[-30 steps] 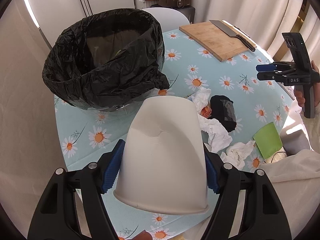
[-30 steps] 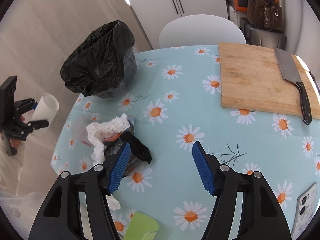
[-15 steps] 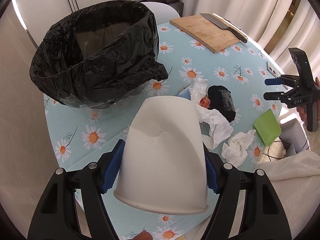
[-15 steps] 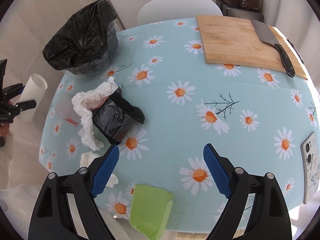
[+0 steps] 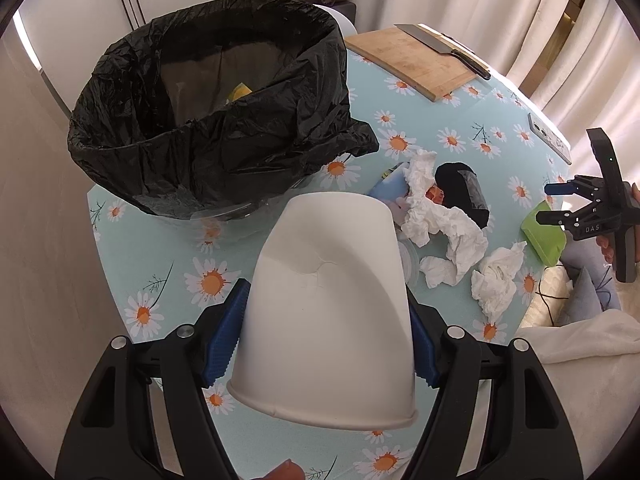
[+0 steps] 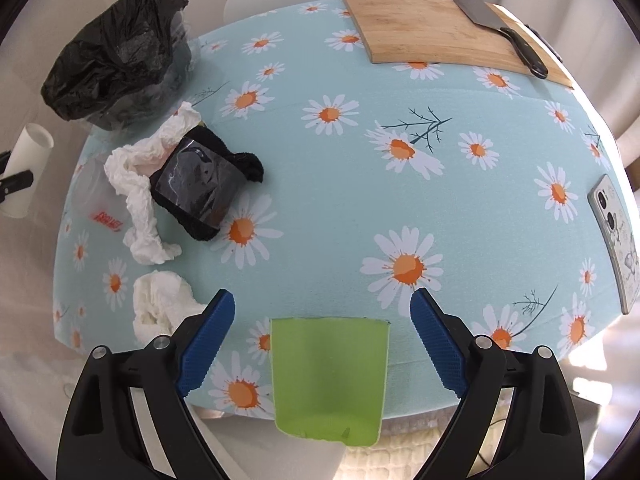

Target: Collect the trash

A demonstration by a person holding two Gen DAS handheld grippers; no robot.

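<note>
Right now the green paper piece [image 6: 328, 376] lies flat at the near edge of the table [image 6: 360, 168], its lower end hanging past the rim, and it sits squarely between the blue pads of the right gripper [image 6: 322, 344], touching neither. Its long axis seems to run along the gripper's pointing line, so the jaws straddle its short width. They have just been opening and stand wide, holding nothing. I judge a straight descent and a close would catch it. The left gripper [image 5: 326, 344] is clamped on an upturned white paper cup [image 5: 328, 312], which hangs just short of the black-lined bin [image 5: 200, 128]. Crumpled tissues [image 6: 136, 184] and a black wrapper [image 6: 200, 188] lie between bin and green piece, nearer the left hand.
</note>
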